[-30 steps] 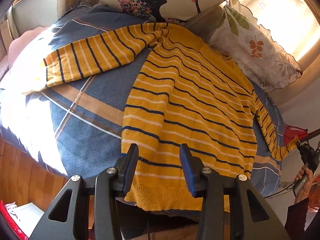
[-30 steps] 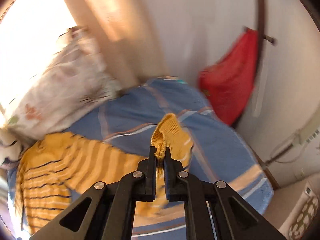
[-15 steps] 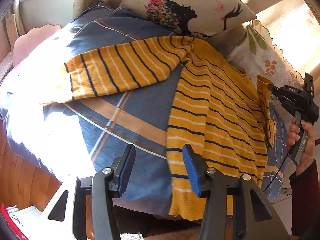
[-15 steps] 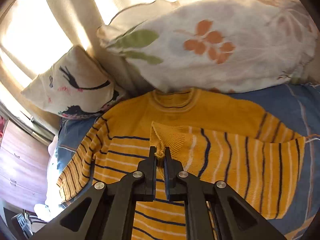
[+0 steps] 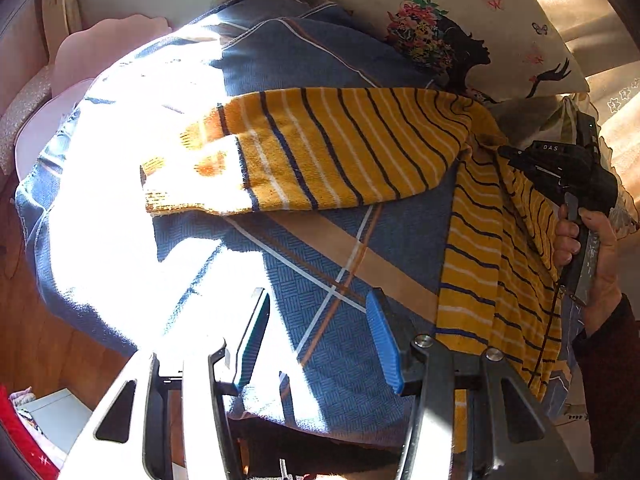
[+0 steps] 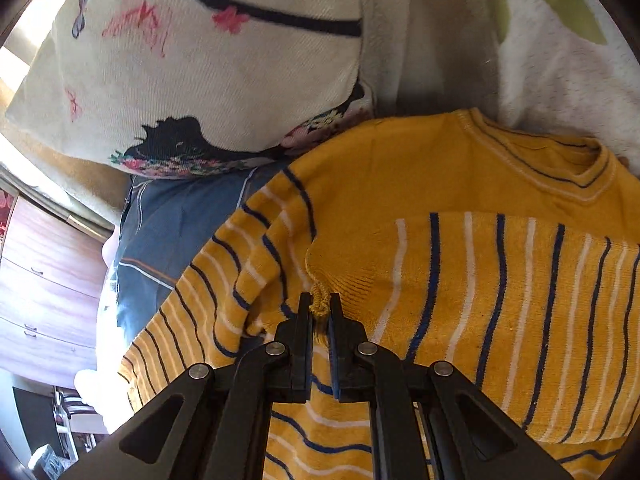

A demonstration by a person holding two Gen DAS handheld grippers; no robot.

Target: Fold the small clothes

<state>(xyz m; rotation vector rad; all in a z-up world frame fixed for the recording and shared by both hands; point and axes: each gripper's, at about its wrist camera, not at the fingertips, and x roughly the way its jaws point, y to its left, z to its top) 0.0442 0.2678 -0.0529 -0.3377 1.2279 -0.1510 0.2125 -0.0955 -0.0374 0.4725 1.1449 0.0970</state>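
Right now we have the striped yellow sweater (image 6: 500, 300) lying face-up on the blue plaid bedspread (image 5: 320, 288), its collar up against the printed cushion (image 6: 200, 72), and our right gripper (image 6: 320, 312) is pinched tight on the ribbed cuff (image 6: 340, 280) of one sleeve, which is laid flat across the chest just below the neckline. Our left gripper (image 5: 316, 344) hangs with its jaws wide apart and nothing between them, above bare bedspread beside the sweater's hem; ahead of it the other sleeve (image 5: 320, 148) lies stretched out sideways in strong sun. To finish this fold well, we would judge it best to lower the cuff until it rests on the body, keep the sleeve square to the side seam so no slack bunches at the shoulder, and only then let go; pulling further risks dragging the whole knit across the slippery cover. The left tool looks best placed to take the outstretched sleeve's cuff (image 5: 168, 200) afterwards. Compared with a second ago, the change is large: then the right gripper held the cuff out over the bed's far edge, whereas the sleeve now crosses the chest. The left gripper, then right over the hem, has swung away sideways, so the sweater sits at the right of its view.
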